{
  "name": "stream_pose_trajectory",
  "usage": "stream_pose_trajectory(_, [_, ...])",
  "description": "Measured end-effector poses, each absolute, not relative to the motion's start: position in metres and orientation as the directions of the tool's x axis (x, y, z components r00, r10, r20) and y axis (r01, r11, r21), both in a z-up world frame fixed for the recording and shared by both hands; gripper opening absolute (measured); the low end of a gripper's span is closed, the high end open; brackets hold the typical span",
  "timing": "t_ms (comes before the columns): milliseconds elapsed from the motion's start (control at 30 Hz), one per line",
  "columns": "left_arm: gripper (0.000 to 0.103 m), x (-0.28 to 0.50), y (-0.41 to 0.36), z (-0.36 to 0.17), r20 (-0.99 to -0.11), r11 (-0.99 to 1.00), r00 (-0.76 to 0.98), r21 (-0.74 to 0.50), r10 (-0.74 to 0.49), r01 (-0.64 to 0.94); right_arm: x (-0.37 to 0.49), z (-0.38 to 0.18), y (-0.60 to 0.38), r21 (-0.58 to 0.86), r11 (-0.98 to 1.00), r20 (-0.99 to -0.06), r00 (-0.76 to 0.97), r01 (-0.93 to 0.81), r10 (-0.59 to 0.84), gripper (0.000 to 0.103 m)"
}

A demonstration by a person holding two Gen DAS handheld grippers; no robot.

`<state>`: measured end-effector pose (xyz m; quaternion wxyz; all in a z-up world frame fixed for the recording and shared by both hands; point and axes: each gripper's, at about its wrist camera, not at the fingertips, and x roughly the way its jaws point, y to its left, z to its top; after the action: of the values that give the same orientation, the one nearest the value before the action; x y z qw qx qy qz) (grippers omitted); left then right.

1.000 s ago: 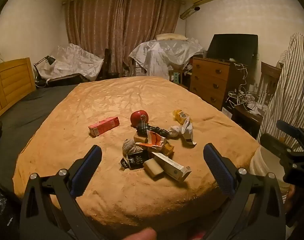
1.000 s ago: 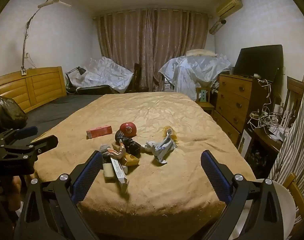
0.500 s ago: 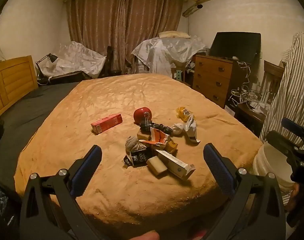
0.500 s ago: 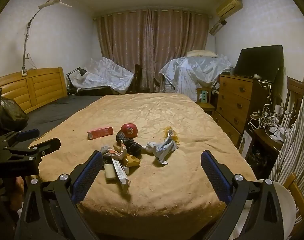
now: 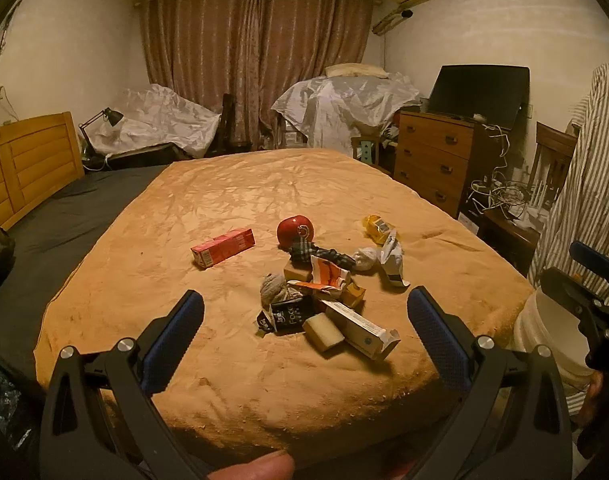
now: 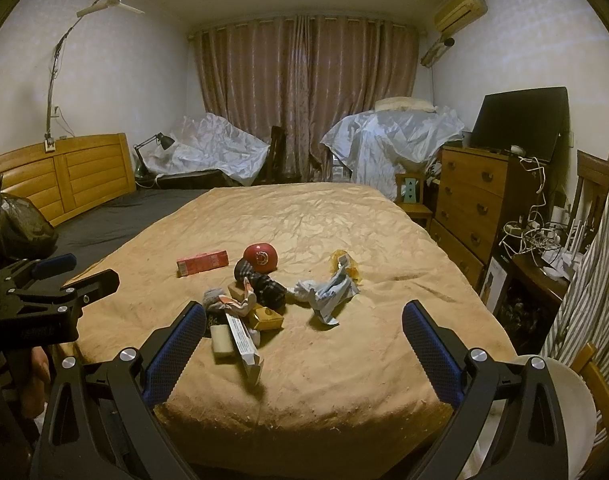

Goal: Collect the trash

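Trash lies heaped on the bed [image 5: 240, 376], whose plush orange blanket is creased: a pink carton [image 5: 223, 247] apart to the left, a glossy red ball [image 5: 296, 229], a crumpled foil wrapper [image 5: 392, 262], a long white box [image 5: 360, 330] touching a pale sponge block [image 5: 323, 331]. A white bucket [image 5: 544, 344] stands beside the bed's right corner. The left gripper [image 5: 304, 316] and the right gripper [image 6: 304, 322] both hover with jaws spread, empty, short of the heap.

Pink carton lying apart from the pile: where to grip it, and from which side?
Grip the pink carton across its narrow width at mid-length, coming from above. It lies flat on the blanket, long axis running left-right, clear of the pile, so both long sides look free for the left gripper.
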<state>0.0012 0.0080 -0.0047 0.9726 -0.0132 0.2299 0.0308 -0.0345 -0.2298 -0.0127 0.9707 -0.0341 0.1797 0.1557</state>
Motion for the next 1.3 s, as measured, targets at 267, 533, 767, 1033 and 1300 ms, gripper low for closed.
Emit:
stream_pose_trajectory(267, [0.098, 0.001, 0.008, -0.006, -0.448, 0.998, 0.892, -0.01, 0.056, -0.068, -0.032, -0.016, -0.23, -0.007, 0.949, -0.363, 0.885, -0.316, 0.292, 0.098])
stream_pose_trajectory(533, [0.098, 0.001, 0.008, -0.006, -0.448, 0.998, 0.892, -0.011, 0.055, -0.067, -0.035, -0.027, -0.221, -0.004, 0.948, -0.369, 0.881, -0.318, 0.294, 0.098])
stream_pose_trajectory(767, [0.098, 0.0, 0.009, -0.006, -0.448, 0.997, 0.892, -0.009, 0.063, -0.075, -0.034, -0.031, -0.22, -0.002, 0.948, -0.372, 0.88, -0.318, 0.295, 0.098])
stream_pose_trajectory(1033, [0.098, 0.002, 0.01, -0.011, -0.461, 0.997, 0.885, -0.013, 0.063, -0.078, -0.031, -0.035, -0.216, -0.001, 0.947, -0.376, 0.877, -0.323, 0.298, 0.098])
stream_pose_trajectory(1300, [0.098, 0.001, 0.009, -0.011, -0.464, 0.997, 0.883, -0.014, 0.065, -0.081, -0.03, -0.035, -0.217, -0.001, 0.946, -0.377, 0.877, -0.323, 0.299, 0.098])
